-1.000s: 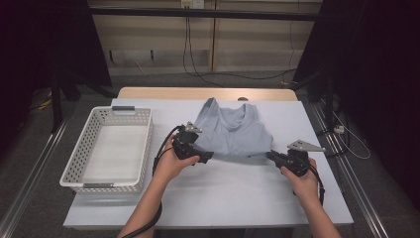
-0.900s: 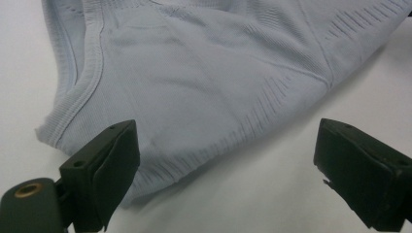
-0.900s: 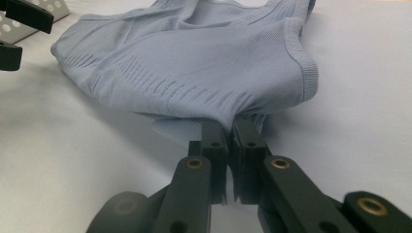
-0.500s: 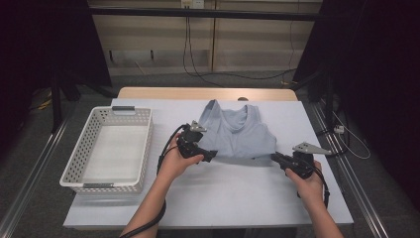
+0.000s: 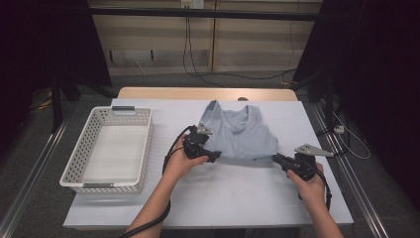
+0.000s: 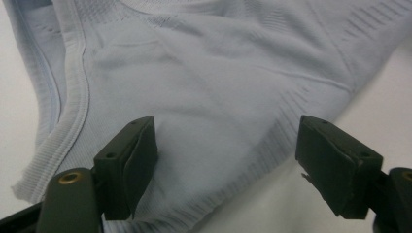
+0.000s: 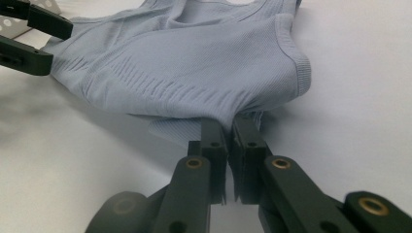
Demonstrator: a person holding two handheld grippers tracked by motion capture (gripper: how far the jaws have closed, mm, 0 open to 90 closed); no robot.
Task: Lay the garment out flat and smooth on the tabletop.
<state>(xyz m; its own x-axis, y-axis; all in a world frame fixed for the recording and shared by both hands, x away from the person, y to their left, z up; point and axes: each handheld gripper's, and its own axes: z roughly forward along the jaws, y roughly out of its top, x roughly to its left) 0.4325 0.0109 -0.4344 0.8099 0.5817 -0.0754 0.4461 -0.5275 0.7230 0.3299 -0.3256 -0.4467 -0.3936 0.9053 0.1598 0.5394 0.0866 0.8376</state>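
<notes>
The pale blue ribbed tank top [image 5: 238,136] lay on the white table [image 5: 228,198]. The right gripper [image 7: 227,133] pinched its hem; the left gripper [image 6: 226,160], jaws closing but apart, straddled the fabric.

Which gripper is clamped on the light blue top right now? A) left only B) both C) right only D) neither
C: in the right gripper view the right gripper is shut on the hem of the light blue top, while the left gripper, whose jaws have just been closing, stands with its pads apart over the fabric.
</notes>
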